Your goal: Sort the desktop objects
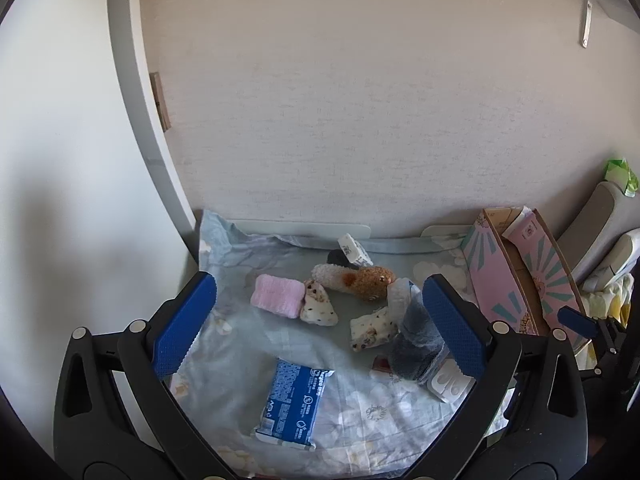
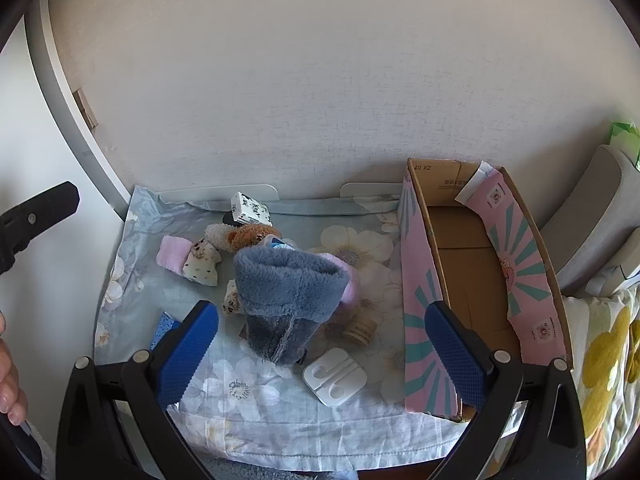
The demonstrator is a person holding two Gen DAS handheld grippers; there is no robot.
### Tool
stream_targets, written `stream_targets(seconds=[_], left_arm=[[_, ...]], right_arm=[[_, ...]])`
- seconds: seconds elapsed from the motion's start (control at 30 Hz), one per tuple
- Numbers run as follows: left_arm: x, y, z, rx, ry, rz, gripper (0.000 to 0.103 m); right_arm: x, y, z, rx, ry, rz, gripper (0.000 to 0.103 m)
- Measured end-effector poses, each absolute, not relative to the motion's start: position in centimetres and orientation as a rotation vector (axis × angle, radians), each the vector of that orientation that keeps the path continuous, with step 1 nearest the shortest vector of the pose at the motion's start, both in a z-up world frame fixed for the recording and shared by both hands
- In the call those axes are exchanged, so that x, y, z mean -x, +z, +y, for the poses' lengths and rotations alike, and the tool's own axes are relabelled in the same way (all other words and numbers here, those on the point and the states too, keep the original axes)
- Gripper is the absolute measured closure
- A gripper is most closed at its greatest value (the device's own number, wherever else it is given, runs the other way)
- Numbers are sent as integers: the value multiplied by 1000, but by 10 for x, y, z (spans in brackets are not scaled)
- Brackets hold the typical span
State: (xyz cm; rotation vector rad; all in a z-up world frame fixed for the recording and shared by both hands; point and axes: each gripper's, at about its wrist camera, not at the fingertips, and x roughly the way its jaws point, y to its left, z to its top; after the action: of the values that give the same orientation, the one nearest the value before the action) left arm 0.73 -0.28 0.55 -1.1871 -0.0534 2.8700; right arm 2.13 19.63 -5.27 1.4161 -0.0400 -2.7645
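On a light-blue floral cloth (image 2: 280, 420) lie a blue-grey fuzzy boot (image 2: 288, 300), a white earphone case (image 2: 335, 376), a small round jar (image 2: 360, 330), a pink towel roll (image 1: 278, 295), spotted cloth pieces (image 1: 318, 306), a brown and cream plush toy (image 1: 352, 278), a small white box (image 1: 354, 250) and a blue packet (image 1: 290, 404). My left gripper (image 1: 320, 324) is open above the packet and holds nothing. My right gripper (image 2: 322, 354) is open over the boot and earphone case, also holding nothing. An empty pink cardboard box (image 2: 416, 280) stands at the right.
A pale wall runs along the back of the table and a grey frame (image 1: 132, 120) rises at the left. Grey cushions (image 2: 592, 216) and a yellow-flowered fabric (image 2: 604, 360) lie right of the box. A person's hand (image 2: 8, 380) shows at the left edge.
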Motion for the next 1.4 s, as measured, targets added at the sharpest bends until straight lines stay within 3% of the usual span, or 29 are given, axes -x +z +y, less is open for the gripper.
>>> stream_targets(seconds=[1.4], left_arm=[[-31,4,-11,1171,2891,-56,0]], right_arm=[[-35,-40,193,-1330,-2770,-44,0]])
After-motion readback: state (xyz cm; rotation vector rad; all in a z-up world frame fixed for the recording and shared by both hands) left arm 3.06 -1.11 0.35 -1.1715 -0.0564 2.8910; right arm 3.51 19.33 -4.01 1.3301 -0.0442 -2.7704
